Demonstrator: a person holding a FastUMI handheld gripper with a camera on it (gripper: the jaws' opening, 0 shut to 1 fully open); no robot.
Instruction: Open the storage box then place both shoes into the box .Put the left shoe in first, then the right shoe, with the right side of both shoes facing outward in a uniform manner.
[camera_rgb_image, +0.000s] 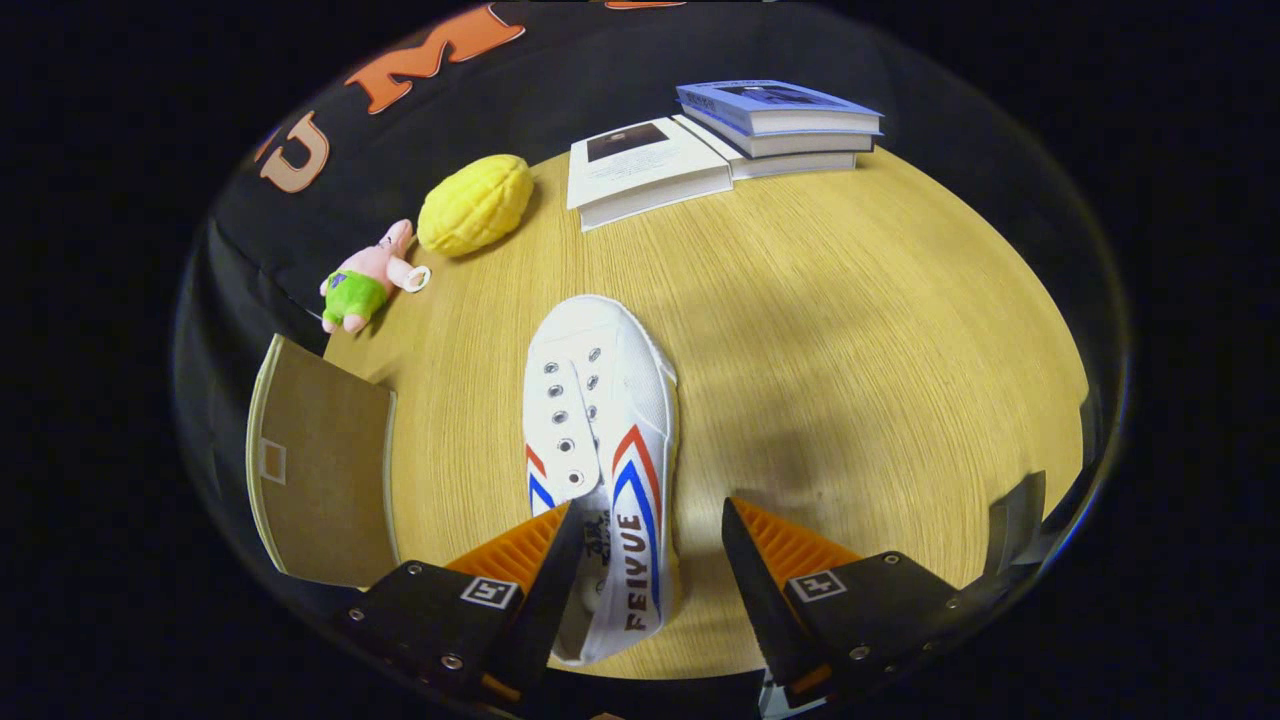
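Note:
A white canvas shoe (600, 440) with red and blue chevrons lies on the wooden table (850, 330), toe pointing away from me. Its heel end sits between my fingers, closer to the left finger (520, 555). My gripper (645, 525) is open, with the right finger (775, 550) standing apart from the shoe's side. To the left of the shoe a brown box flap (320, 470) with a small window reaches over the table's edge.
Beyond the shoe lie a yellow lemon-shaped toy (475, 203) and a pink plush figure in green shorts (365, 280). At the table's far side an open book (645, 165) lies beside a stack of books (780, 120).

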